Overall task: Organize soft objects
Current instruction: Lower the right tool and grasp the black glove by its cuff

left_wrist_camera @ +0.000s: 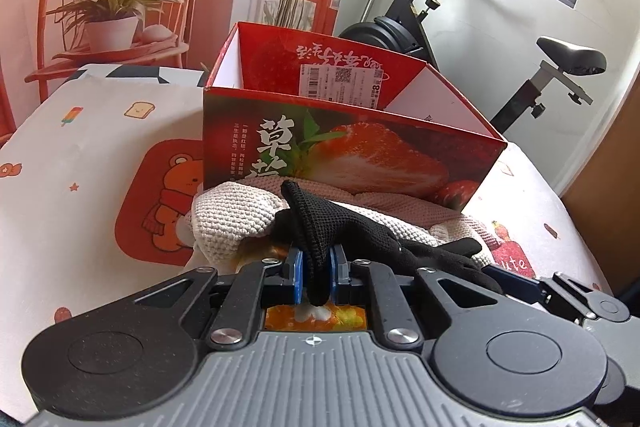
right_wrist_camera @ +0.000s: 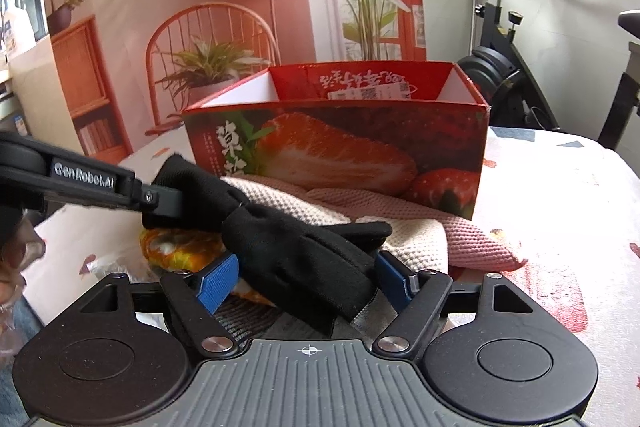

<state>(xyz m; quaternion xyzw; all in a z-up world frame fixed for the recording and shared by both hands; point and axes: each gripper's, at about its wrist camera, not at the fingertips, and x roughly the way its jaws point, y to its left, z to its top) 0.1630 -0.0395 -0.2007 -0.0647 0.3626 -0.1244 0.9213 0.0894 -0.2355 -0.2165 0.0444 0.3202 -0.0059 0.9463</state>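
Note:
A black knit glove (left_wrist_camera: 360, 235) lies over a cream knitted cloth (left_wrist_camera: 232, 219) and a pink knitted cloth (right_wrist_camera: 476, 239) in front of a red strawberry box (left_wrist_camera: 344, 147). My left gripper (left_wrist_camera: 318, 267) is shut on the glove's cuff. In the right wrist view it comes in from the left, gripping the cuff (right_wrist_camera: 188, 187). My right gripper (right_wrist_camera: 308, 279) is open, its blue pads on either side of the glove's finger end (right_wrist_camera: 304, 259). A yellow-orange floral cloth (right_wrist_camera: 180, 247) lies under the glove.
The box (right_wrist_camera: 336, 163) is open at the top, with a label on its inner far wall. The bed sheet (left_wrist_camera: 80, 147) has a cartoon print. An exercise bike (left_wrist_camera: 500, 47) stands behind to the right, and a printed backdrop hangs at the back.

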